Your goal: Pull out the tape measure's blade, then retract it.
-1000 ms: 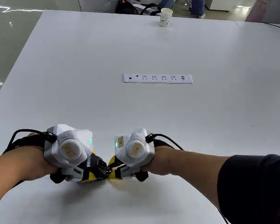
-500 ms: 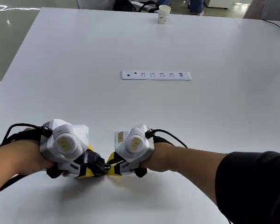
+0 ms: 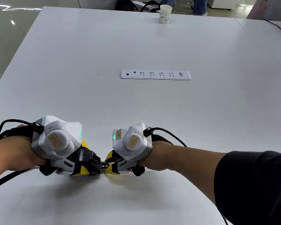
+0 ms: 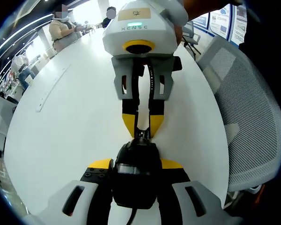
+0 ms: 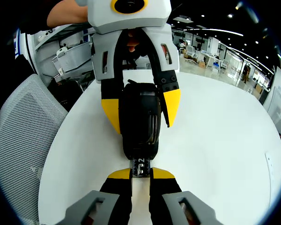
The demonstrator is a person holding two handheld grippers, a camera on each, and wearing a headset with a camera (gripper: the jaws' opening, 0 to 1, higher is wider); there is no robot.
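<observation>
A black tape measure (image 4: 136, 174) sits between the yellow-tipped jaws of my left gripper (image 4: 136, 164), which is shut on its case. Facing it, my right gripper (image 4: 140, 126) is shut on the blade's end hook (image 4: 141, 135). In the right gripper view a short stretch of numbered blade (image 5: 140, 166) runs from the case (image 5: 140, 117) into my right gripper (image 5: 141, 174). In the head view both grippers meet tip to tip near the table's front edge, the left gripper (image 3: 91, 165) with the tape measure (image 3: 94, 162) and the right gripper (image 3: 107, 166) beside it.
A white power strip (image 3: 155, 74) lies mid-table and a paper cup (image 3: 165, 13) stands at the far edge. The white table (image 3: 201, 117) spreads wide around the grippers. A grey mesh chair (image 4: 243, 108) stands by the near edge.
My left gripper has drawn slightly to the left with the case, so a small gap with a short bit of blade now shows between the two grippers. The right gripper has barely moved.
</observation>
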